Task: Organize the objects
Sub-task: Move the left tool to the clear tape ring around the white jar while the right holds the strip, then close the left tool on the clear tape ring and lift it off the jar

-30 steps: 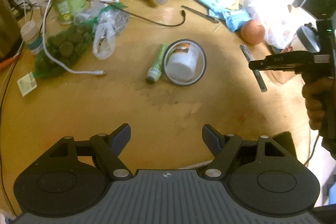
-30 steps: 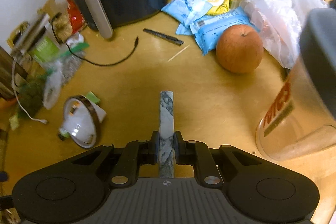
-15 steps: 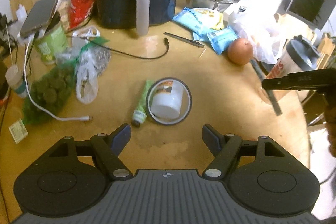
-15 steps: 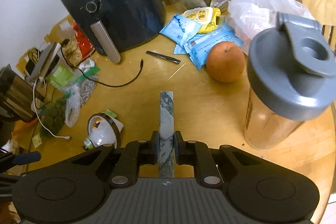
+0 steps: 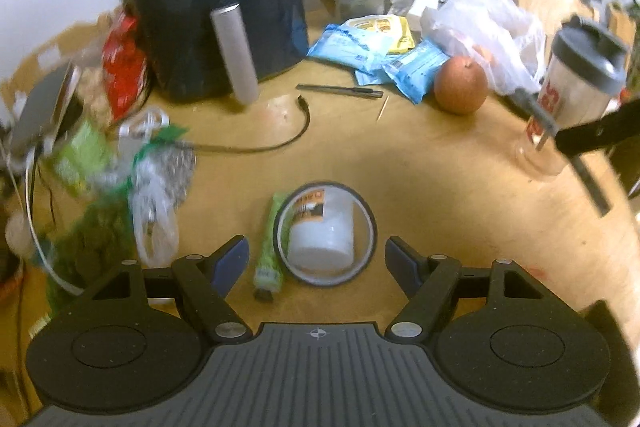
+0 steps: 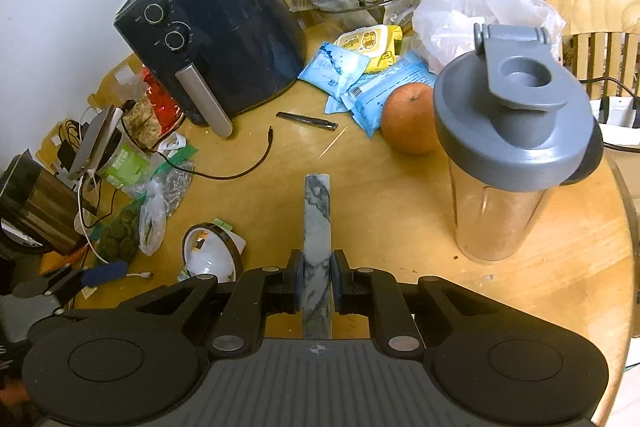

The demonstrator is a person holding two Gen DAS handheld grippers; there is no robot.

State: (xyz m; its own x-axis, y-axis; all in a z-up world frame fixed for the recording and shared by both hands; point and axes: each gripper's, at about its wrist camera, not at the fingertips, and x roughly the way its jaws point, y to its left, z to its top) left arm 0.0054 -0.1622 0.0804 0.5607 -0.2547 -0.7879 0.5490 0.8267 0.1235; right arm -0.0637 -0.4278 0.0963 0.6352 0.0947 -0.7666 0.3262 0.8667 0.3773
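My right gripper [image 6: 316, 285] is shut on a grey marbled flat bar [image 6: 317, 219] and holds it above the round wooden table [image 6: 400, 211]; the bar also shows in the left wrist view [image 5: 588, 179]. My left gripper [image 5: 316, 259] is open and empty, low over a tape roll [image 5: 325, 233] that rings a white tub [image 5: 322, 231], with a green tube [image 5: 272, 247] beside it. The roll also shows in the right wrist view [image 6: 212, 251].
A black air fryer [image 6: 216, 39] stands at the back. An orange [image 6: 410, 119], blue packets [image 6: 360, 83], a pen [image 6: 306, 120], a black cable [image 6: 240, 167] and a lidded shaker bottle [image 6: 508, 147] lie around. Bags and a phone [image 6: 94, 143] crowd the left.
Both grippers have pulled back and risen, so more of the table shows. The right gripper still holds the bar. The left stays open.
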